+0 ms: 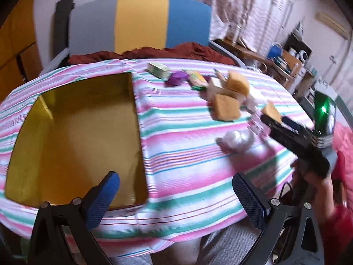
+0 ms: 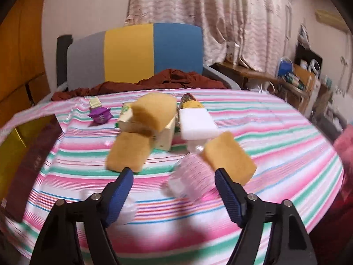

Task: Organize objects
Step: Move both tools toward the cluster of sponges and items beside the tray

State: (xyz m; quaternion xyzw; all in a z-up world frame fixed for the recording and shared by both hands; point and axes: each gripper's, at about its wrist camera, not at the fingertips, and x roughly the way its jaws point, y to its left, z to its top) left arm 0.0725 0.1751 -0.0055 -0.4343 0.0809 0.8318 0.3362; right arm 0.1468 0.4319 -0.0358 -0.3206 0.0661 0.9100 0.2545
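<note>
Seen only from the left wrist: a gold-lined box (image 1: 72, 137) sunk in the striped cloth (image 1: 187, 150), its floor bare, with the left gripper (image 1: 176, 196) spread wide above its near corner, nothing between the pads. Seen only from the right wrist: a white foam block (image 2: 197, 124) behind the sponges (image 2: 229, 156) and a clear plastic cup (image 2: 189, 176) lying ahead of the right gripper (image 2: 174, 181), parted, grasping nothing. Behind the table, a grey, yellow and blue chair back (image 2: 134, 53), rust-red fabric, pale curtains, cluttered shelves at right.
</note>
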